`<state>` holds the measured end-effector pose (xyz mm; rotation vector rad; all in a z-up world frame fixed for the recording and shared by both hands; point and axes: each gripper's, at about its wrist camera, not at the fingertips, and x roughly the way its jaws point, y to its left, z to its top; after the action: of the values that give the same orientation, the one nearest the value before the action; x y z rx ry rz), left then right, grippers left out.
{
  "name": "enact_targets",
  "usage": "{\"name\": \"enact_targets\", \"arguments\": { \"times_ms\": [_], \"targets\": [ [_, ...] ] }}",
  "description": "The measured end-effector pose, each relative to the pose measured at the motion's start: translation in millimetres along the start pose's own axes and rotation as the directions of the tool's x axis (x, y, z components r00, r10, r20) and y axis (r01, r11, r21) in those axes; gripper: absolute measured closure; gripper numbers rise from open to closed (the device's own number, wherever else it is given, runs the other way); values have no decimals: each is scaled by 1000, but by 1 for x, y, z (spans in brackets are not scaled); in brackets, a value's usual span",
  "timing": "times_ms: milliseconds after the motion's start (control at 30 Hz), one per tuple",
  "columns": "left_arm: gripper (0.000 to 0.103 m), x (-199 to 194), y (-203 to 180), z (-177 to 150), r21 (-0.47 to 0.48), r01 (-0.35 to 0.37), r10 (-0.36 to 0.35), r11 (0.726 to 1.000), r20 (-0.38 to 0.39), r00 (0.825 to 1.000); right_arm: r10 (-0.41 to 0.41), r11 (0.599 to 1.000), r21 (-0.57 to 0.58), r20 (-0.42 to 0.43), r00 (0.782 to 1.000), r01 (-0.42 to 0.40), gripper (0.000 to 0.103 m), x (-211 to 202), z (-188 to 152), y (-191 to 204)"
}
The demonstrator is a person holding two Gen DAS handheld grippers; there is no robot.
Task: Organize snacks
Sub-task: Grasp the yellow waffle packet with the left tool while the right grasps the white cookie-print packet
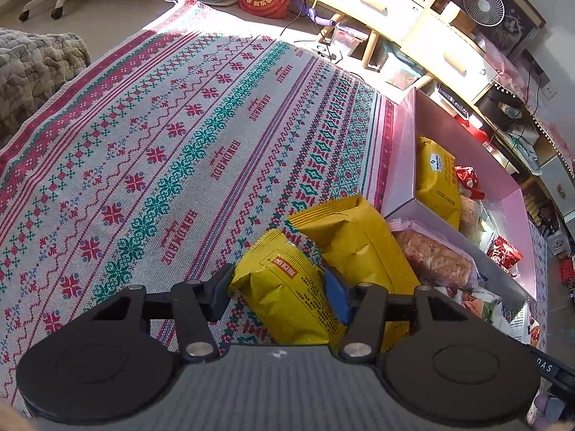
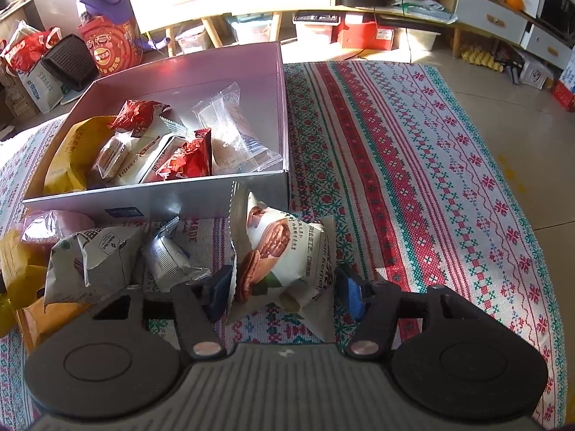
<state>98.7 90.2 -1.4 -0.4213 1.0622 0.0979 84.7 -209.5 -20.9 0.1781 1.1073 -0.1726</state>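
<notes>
My left gripper (image 1: 278,294) has its jaws around a small yellow snack pack (image 1: 287,287) lying on the patterned cloth, touching both sides. A bigger yellow bag (image 1: 355,240) lies just behind it. My right gripper (image 2: 284,287) is open around a white pecan snack pack (image 2: 280,251) that stands on the cloth; the left pad touches it, the right pad is apart. The pink box (image 2: 215,201) ahead holds red, yellow and clear packs. It also shows in the left wrist view (image 1: 406,136) at the right.
More white packs (image 2: 93,258) and yellow bags (image 2: 21,269) lie left of the right gripper, before the box. A clear pack of pink snacks (image 1: 435,258) lies beside the box. Cabinets (image 1: 395,0) and floor clutter stand beyond the cloth (image 1: 143,143).
</notes>
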Motion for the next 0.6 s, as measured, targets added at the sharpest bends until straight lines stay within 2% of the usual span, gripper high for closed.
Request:
{"name": "enact_targets", "arguments": {
  "times_ms": [33,100,600],
  "targets": [
    [45,-2,0,-1,0,8,-8,1000,-1,1000,-2,1000,-5,-1,1000,2,47,0,0,1],
    [48,-3,1,-2,1,21,-21,1000,-8,1000,-3,1000,-8,-4,1000,3,54,0,0,1],
    [61,-15,2,0,-2,94,-94,996,-17,995,18,999,31,-4,1000,-18,54,-9,2,-7]
  ]
}}
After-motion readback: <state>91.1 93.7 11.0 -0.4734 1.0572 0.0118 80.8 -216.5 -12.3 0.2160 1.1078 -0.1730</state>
